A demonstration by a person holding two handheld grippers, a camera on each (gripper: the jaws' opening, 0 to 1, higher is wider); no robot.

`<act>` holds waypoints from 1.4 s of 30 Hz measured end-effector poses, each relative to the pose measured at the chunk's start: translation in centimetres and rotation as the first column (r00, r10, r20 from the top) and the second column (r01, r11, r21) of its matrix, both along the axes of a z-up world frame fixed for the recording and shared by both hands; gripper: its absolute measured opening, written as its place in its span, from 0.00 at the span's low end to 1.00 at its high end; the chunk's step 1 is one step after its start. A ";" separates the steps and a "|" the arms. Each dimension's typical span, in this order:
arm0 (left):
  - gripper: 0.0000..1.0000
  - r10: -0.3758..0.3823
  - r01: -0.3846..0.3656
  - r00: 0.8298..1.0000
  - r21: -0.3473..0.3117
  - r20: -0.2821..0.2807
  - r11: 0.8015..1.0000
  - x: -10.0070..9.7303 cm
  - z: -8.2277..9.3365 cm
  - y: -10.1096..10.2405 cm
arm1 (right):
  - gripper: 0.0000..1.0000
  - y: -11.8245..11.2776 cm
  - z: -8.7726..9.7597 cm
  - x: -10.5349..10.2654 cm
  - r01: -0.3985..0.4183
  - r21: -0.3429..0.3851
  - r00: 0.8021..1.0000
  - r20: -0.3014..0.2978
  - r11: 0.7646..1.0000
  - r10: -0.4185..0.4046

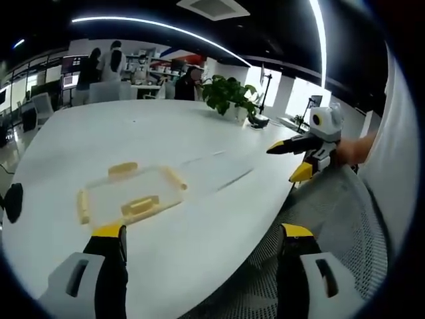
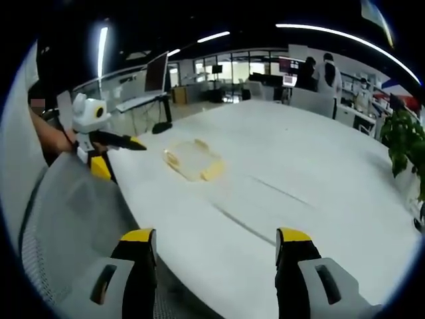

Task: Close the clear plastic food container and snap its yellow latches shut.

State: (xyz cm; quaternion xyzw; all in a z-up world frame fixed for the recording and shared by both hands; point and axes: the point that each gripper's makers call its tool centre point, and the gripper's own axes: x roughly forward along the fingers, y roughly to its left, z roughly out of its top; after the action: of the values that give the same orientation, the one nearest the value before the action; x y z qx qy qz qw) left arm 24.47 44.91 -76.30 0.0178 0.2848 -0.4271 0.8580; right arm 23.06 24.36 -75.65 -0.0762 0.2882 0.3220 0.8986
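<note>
A clear plastic food container (image 1: pixel 133 193) with yellow latches on its sides lies flat on the white table (image 1: pixel 212 133), just beyond my left gripper (image 1: pixel 202 232). That gripper stands open over the table's near edge, with nothing between its jaws. In the right gripper view the container (image 2: pixel 192 159) lies farther off, towards the left of the table (image 2: pixel 299 173). My right gripper (image 2: pixel 216 236) is open and empty, short of the table edge. Each gripper also shows from the side in the other's view: the right gripper (image 1: pixel 287 161) and the left gripper (image 2: pixel 118 156), both held in a hand. I cannot tell whether the latches are snapped.
A grey mesh chair (image 1: pixel 332 212) stands against the near table edge, between the two grippers (image 2: pixel 73 212). A potted plant (image 1: pixel 229 96) sits at the far side of the table. People stand at desks (image 1: pixel 106 63) beyond it. A dark object (image 1: pixel 12 201) lies at the table's left edge.
</note>
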 end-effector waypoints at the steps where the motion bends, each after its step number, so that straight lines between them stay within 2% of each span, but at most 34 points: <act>1: 0.95 -0.003 0.003 1.000 0.003 -0.004 1.000 -0.1 -0.1 0.0 | 0.73 0.0 0.0 0.0 0.000 0.002 1.000 0.001 1.000 0.000; 12: 0.93 -0.030 0.030 0.999 0.012 -0.021 0.999 -0.4 -0.1 -0.1 | 0.73 0.6 0.7 0.1 -0.053 -0.025 0.998 0.012 0.998 0.054; 14: 0.93 -0.046 0.046 0.999 0.021 -0.014 0.999 -0.3 0.1 -0.1 | 0.73 0.7 1.1 0.5 -0.069 -0.047 0.997 0.026 0.997 0.070; 17: 0.91 -0.058 0.059 0.998 0.023 -0.013 0.998 0.0 0.2 0.2 | 0.72 1.0 1.5 1.2 -0.071 -0.039 0.997 0.034 0.997 0.072; 27: 0.89 -0.080 0.080 0.997 0.037 0.004 0.996 0.7 0.2 0.4 | 0.71 1.7 1.4 2.1 -0.100 -0.057 0.994 0.036 0.993 0.102; 37: 0.87 -0.108 0.106 0.994 0.067 0.014 0.992 1.5 -0.3 0.5 | 0.64 2.9 0.7 3.3 -0.159 -0.087 0.987 0.016 0.984 0.161; 39: 0.87 -0.109 0.107 0.994 0.074 0.016 0.992 1.8 -0.5 0.6 | 0.65 3.3 0.7 3.8 -0.176 -0.107 0.983 0.037 0.979 0.181; 42: 0.86 -0.109 0.107 0.994 0.087 0.015 0.990 2.1 -0.9 0.7 | 0.64 3.7 0.7 4.3 -0.184 -0.106 0.982 0.031 0.977 0.188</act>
State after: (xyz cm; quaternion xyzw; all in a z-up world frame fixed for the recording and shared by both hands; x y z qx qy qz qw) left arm 26.56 45.64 -77.24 0.0741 0.2932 -0.4600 0.8348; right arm 27.38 28.02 -74.91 -0.1556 0.2775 0.3876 0.8652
